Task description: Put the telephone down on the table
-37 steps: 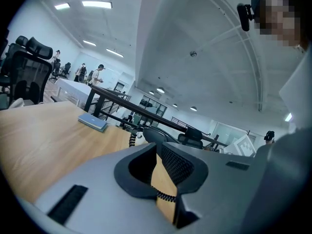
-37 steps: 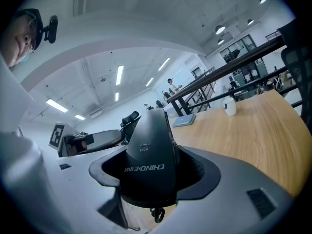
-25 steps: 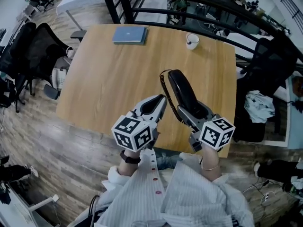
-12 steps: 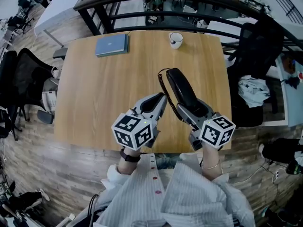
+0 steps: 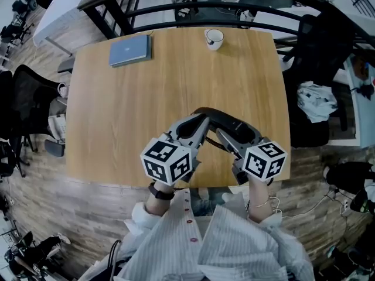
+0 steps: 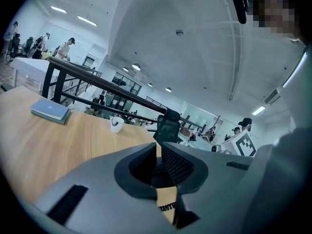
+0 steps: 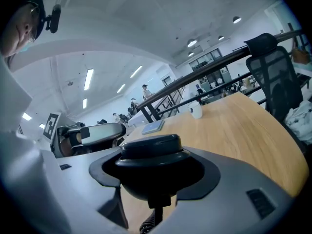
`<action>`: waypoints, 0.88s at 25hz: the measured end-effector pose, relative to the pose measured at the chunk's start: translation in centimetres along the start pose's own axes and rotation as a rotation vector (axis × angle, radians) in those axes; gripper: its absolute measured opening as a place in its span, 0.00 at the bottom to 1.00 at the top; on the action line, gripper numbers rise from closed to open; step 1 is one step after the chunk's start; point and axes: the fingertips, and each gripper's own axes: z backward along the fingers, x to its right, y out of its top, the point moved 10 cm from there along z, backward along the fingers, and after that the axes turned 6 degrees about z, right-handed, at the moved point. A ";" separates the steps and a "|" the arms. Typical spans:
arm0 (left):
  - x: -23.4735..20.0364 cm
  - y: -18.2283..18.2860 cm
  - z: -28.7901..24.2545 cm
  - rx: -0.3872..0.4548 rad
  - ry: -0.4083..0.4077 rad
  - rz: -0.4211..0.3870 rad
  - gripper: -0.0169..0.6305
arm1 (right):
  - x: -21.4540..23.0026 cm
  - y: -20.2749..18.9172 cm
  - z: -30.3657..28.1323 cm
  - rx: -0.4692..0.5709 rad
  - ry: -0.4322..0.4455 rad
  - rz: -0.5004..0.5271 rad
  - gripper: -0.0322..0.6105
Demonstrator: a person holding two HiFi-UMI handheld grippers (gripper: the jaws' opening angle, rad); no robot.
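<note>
Telephone handset (image 5: 222, 119): clamped in right gripper (image 5: 237, 136), low over wooden table (image 5: 129, 110), not yet released; left gripper (image 5: 199, 125) closed, empty.

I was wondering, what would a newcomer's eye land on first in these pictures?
Most likely the black telephone handset, clamped in the right gripper over the near edge of the wooden table. Next come the bold black-and-white marker cubes on both grippers, with the left gripper shut and empty alongside. At the table's far edge sit a blue book and a white cup.
</note>
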 end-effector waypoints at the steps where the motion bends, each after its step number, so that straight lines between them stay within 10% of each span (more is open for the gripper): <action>1: -0.2 -0.2 -0.1 -0.004 0.003 0.004 0.09 | 0.2 -0.4 -0.3 -0.011 -0.003 -0.002 0.54; 22: -5.6 -4.5 -2.7 -0.072 0.081 0.043 0.09 | 5.8 -4.1 -3.9 -0.023 -0.108 -0.050 0.54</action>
